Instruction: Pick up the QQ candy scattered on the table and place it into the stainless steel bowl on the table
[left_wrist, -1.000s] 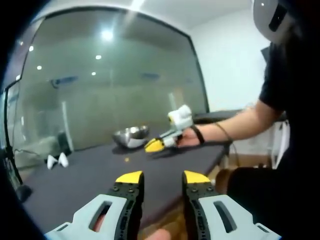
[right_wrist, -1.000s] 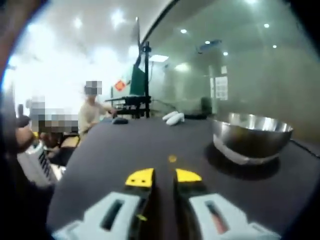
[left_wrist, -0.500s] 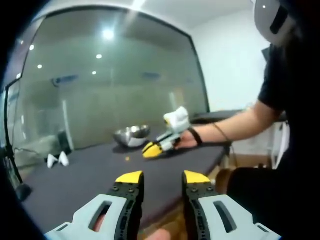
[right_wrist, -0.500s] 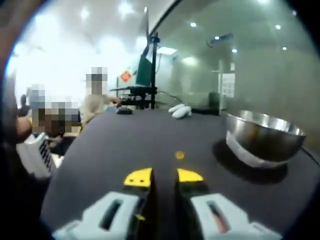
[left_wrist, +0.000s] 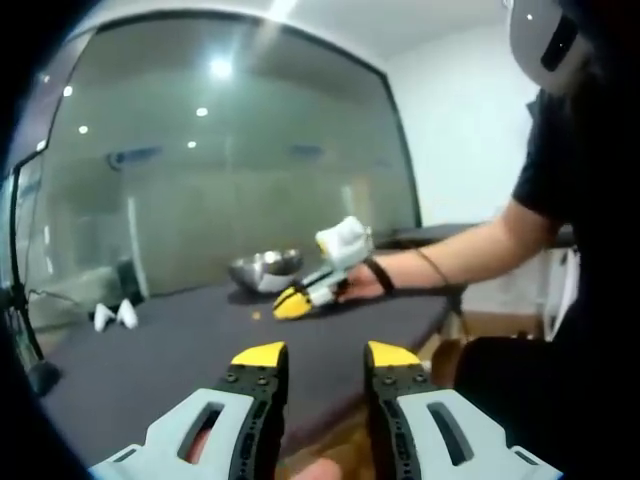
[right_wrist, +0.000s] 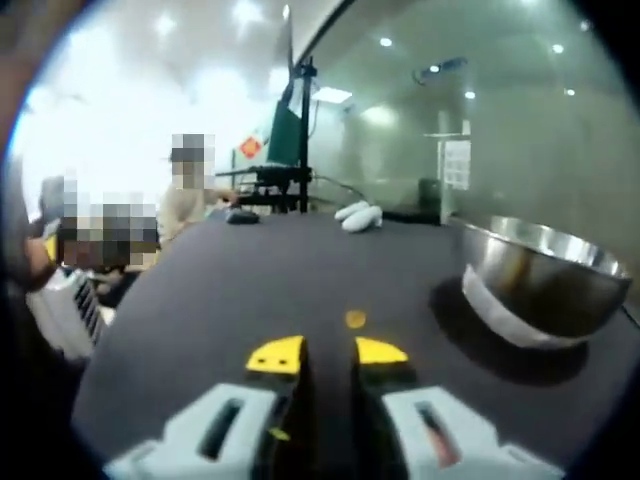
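A small orange QQ candy (right_wrist: 354, 319) lies on the dark table (right_wrist: 240, 290), just ahead of my right gripper (right_wrist: 328, 352), whose yellow-tipped jaws stand open a little with nothing between them. The stainless steel bowl (right_wrist: 545, 290) sits to the right of the candy. In the left gripper view the right gripper (left_wrist: 289, 301), held in a person's hand, hovers low over the table close to the candy (left_wrist: 255, 315), with the bowl (left_wrist: 265, 270) behind it. My left gripper (left_wrist: 325, 355) is held back near the table's front edge, open and empty.
Two white oblong objects (right_wrist: 358, 215) and a black object (right_wrist: 240, 216) lie at the table's far end. A glass wall (left_wrist: 220, 180) runs behind the table. A dark stand (right_wrist: 295, 150) rises beyond the far end. The person's arm (left_wrist: 470, 250) reaches in from the right.
The right gripper has moved forward over the table toward the candy; in the left gripper view it has slid left. The left gripper has stayed still.
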